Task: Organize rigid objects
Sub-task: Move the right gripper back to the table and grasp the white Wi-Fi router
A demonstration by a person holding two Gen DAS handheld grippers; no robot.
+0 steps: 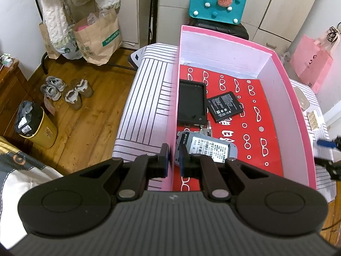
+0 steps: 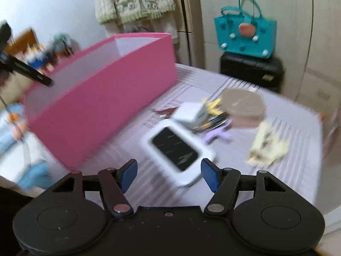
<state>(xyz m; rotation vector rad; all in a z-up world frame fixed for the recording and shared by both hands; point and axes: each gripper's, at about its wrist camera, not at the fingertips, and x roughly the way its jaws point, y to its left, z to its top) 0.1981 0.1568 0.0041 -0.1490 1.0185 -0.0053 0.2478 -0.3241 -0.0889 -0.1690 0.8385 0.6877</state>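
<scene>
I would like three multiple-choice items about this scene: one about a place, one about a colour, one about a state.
1. Where does the black battery lie? A in the pink box; B on the wooden floor; C on the teal bag.
2. What colour is the box's lining? A red; B green; C yellow.
3. How is the right gripper? A open, empty; B shut on the box; C shut on a towel.
Answers: A, it rests on the box's bottom; A, red with white glasses; A, its pads stand apart and touch nothing.
</scene>
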